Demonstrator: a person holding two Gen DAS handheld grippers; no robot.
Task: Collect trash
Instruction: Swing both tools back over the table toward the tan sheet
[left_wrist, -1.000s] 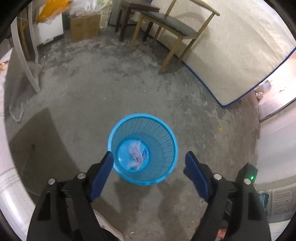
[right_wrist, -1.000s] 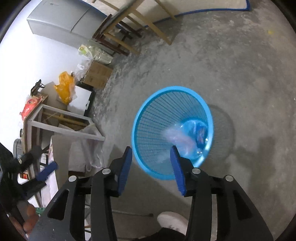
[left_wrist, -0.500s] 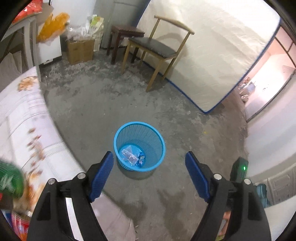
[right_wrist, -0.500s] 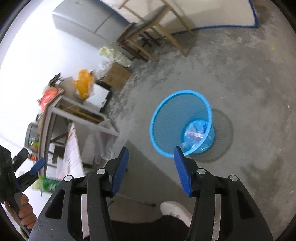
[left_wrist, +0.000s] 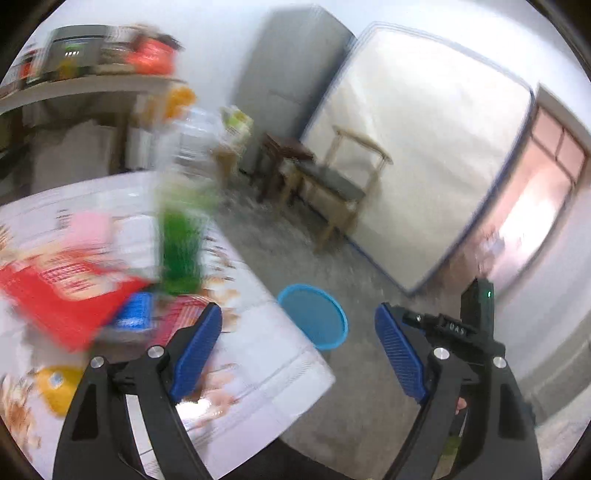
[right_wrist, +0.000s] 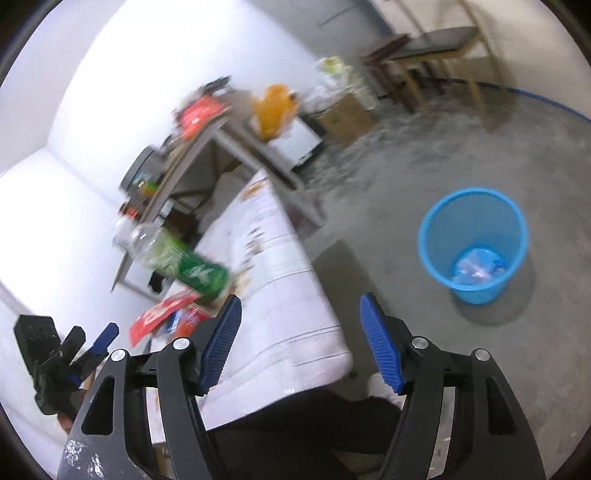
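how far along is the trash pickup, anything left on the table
Done: some wrappers already lie in the blue bin. In hand: nothing; the left gripper and right gripper are both empty, jaws opening. Left: the green bottle, a red packet and other blurred litter on the table.

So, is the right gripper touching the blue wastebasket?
Apart. The right wrist view shows the right gripper with its jaws opening on nothing, and bare concrete floor separating it from the blue wastebasket.

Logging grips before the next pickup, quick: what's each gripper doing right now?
Left gripper: jaws opening, nothing between them.
Right gripper: jaws opening, nothing between them.
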